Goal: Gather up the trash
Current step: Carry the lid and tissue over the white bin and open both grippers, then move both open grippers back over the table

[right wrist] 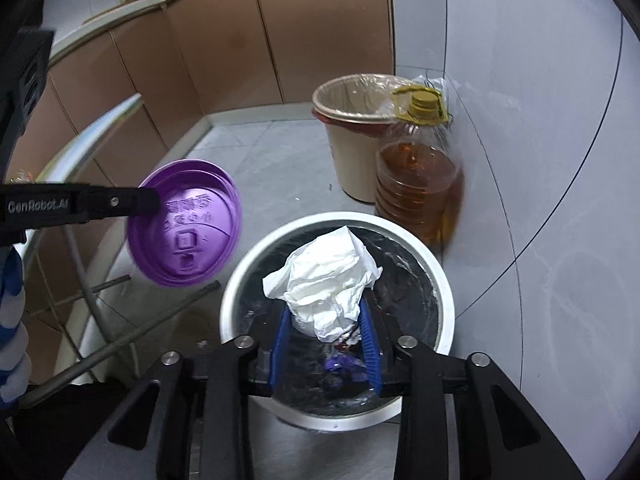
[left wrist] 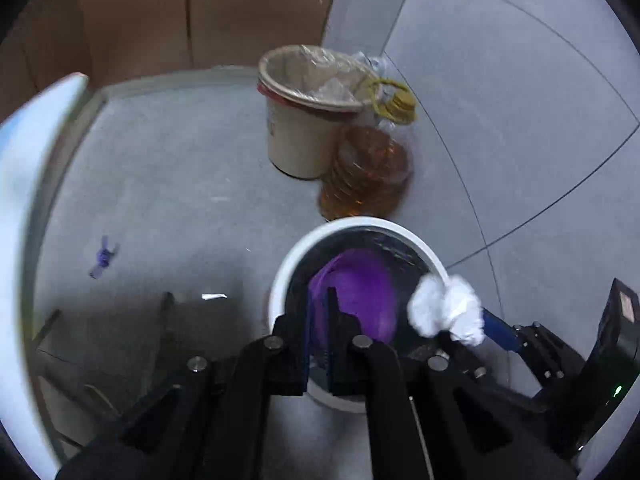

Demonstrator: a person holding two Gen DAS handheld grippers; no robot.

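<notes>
A white trash bin (left wrist: 280,276) with a black liner stands on the floor below both grippers; it also shows in the right wrist view (right wrist: 444,280). My left gripper (left wrist: 319,312) is shut on the edge of a purple cup lid (left wrist: 360,288) and holds it over the bin; the lid also shows in the right wrist view (right wrist: 184,224). My right gripper (right wrist: 326,320) is shut on a crumpled white tissue (right wrist: 328,280) above the bin's opening. The tissue also shows in the left wrist view (left wrist: 444,310). Purple scraps (right wrist: 344,364) lie inside the bin.
A beige lined bucket (left wrist: 304,120) and a bottle of amber oil (left wrist: 368,168) stand by the wall behind the bin. A small purple scrap (left wrist: 103,258) lies on the grey floor at the left. Brown cabinets (right wrist: 240,40) line the back. A metal rack's legs (right wrist: 92,292) are at the left.
</notes>
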